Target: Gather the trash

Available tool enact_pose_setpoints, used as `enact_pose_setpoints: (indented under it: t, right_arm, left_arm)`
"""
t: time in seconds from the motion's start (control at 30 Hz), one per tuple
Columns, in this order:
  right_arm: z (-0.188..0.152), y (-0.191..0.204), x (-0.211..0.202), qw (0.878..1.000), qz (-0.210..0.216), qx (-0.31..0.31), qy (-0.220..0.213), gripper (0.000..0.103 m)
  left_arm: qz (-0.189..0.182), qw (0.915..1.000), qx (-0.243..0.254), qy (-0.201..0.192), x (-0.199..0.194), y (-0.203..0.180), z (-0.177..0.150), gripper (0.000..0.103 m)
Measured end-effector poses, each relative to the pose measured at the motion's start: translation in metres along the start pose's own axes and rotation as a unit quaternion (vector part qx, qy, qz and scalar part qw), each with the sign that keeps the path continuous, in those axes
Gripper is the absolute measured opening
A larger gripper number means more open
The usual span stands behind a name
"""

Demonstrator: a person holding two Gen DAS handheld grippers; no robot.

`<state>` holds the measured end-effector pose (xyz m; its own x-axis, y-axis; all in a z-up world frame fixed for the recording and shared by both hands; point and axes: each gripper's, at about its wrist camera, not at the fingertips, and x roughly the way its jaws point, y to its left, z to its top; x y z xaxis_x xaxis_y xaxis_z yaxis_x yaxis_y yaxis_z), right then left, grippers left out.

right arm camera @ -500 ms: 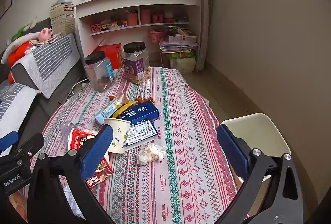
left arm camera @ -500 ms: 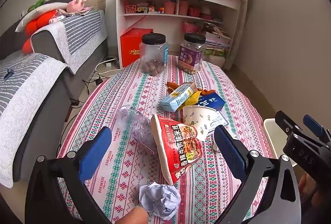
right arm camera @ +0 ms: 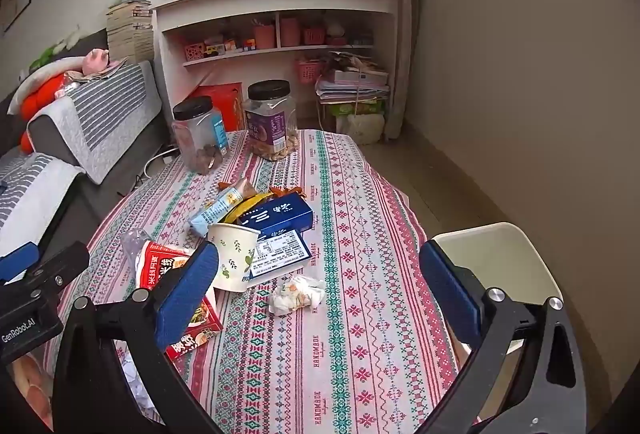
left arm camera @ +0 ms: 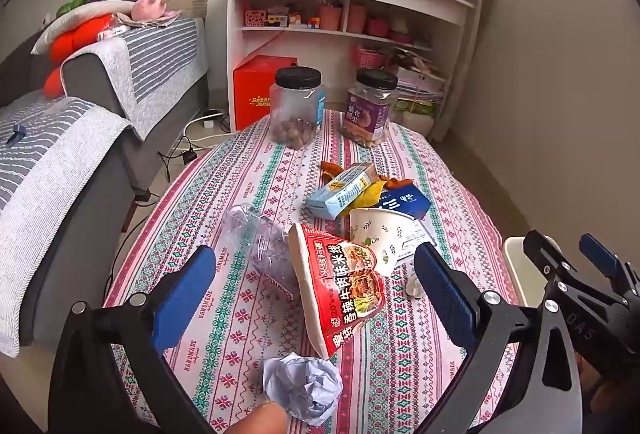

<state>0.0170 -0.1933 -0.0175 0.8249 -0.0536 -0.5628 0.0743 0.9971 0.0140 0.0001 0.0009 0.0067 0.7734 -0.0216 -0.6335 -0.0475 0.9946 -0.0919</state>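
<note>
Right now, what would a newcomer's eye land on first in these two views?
The heap of litter mid-table: a red printed noodle packet leaning beside a white leaf-patterned paper cup, with a crushed clear plastic bottle to its left. Nearer, a crumpled white paper ball lies between the open left gripper fingers. Two black-lidded clear jars stand at the far edge.

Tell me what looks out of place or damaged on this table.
The paper cup lies tipped over against the blue box. A clear plastic bottle lies crushed flat beside the red noodle packet. Crumpled paper and a soiled tissue sit loose on the tablecloth.
</note>
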Motion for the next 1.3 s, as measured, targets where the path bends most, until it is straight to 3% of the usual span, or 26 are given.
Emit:
enact_pose_setpoints:
  t: [1.3]
  right_arm:
    - [-0.005, 0.0069, 0.0006, 1.0, 0.002, -0.013, -0.002, 0.096]
  left_arm:
    - [-0.006, 0.9999, -0.002, 0.011, 0.0041, 0.0025, -0.0058, 0.096]
